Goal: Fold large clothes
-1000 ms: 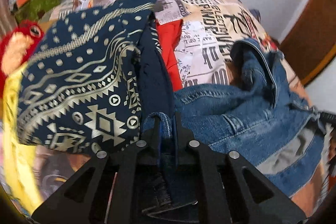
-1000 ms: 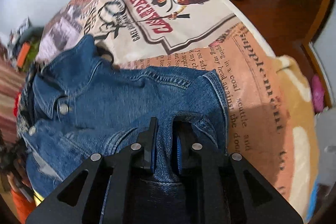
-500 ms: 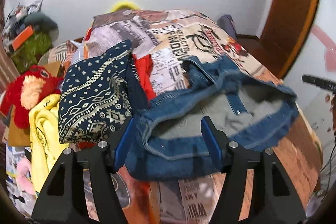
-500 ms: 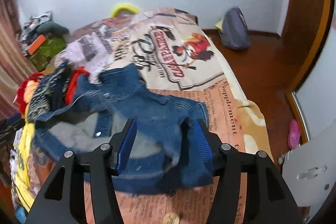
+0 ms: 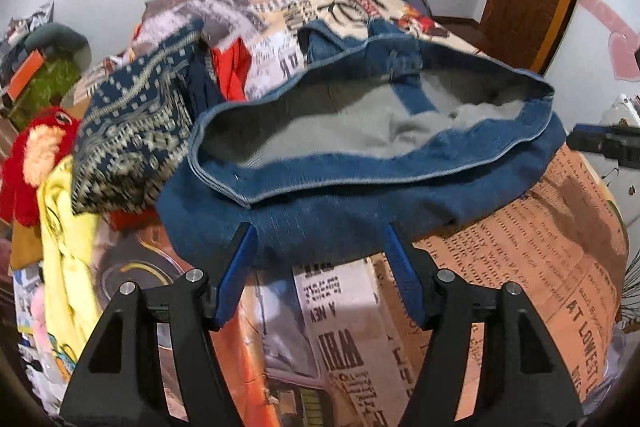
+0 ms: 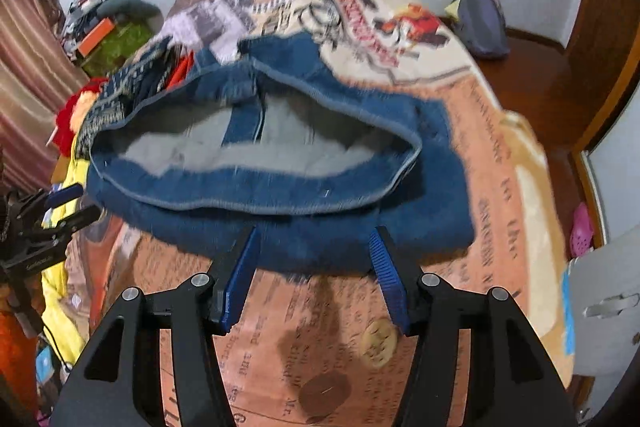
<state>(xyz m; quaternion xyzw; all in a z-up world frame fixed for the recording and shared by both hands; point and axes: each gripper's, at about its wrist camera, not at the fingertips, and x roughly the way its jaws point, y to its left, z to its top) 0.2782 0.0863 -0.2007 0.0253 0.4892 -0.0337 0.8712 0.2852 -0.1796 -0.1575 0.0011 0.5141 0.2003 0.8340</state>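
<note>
On a bed spread with a newspaper-print blanket point(image 5: 560, 247) reading "AT LOWEST", a blue denim jacket point(image 5: 340, 219) lies crumpled, grey lining up; left hand-held gripper point(image 5: 316, 255) and right hand-held gripper point(image 6: 312, 259) hover spread, empty.

Both grippers, left gripper point(image 5: 318, 233) and right gripper point(image 6: 314, 235), have black triangular-cutout frames, silver screws, blue-padded fingers point(image 5: 236, 277)

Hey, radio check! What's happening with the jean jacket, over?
Left gripper and right gripper open, empty. Denim jacket on bedspread, hem gaping, grey lining showing. Patterned navy garment crowding its left edge.
</note>
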